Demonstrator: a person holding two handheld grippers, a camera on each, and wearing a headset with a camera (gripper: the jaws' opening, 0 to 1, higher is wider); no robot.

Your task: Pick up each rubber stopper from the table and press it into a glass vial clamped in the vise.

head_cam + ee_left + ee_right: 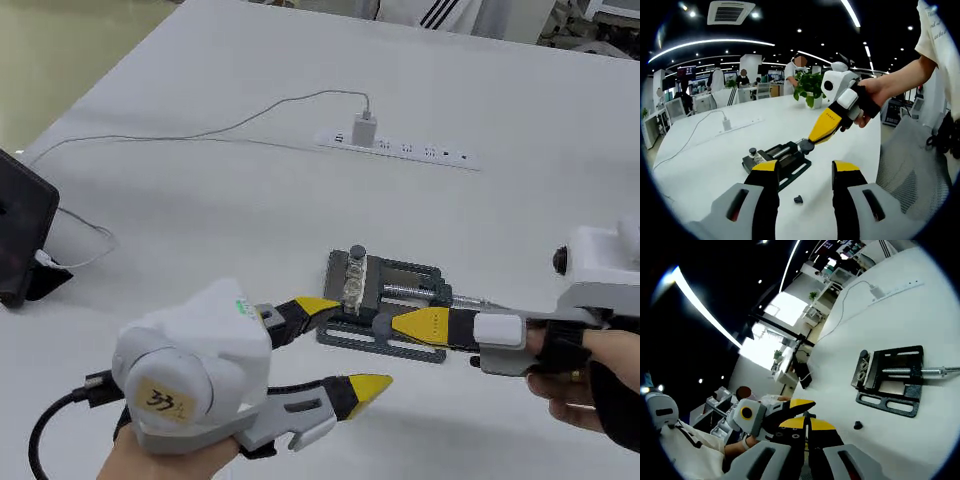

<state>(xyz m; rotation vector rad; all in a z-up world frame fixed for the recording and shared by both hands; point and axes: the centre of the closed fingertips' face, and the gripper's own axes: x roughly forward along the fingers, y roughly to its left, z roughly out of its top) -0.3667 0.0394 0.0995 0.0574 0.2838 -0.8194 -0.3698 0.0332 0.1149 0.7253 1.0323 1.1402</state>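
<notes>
Left gripper view: left hand-held gripper (805, 167) is spread wide, lined up on the loose rubber stopper (798, 199) lying on the surface just near the vise (780, 155). The right hand-held gripper (811, 140) looks pressed together. Pickup step I reckon, so next it needs to drop down and pinch the stopper.

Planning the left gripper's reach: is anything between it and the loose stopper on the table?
Nothing visible. The stopper lies just ahead of the open left gripper; the vise sits beyond it.
</notes>
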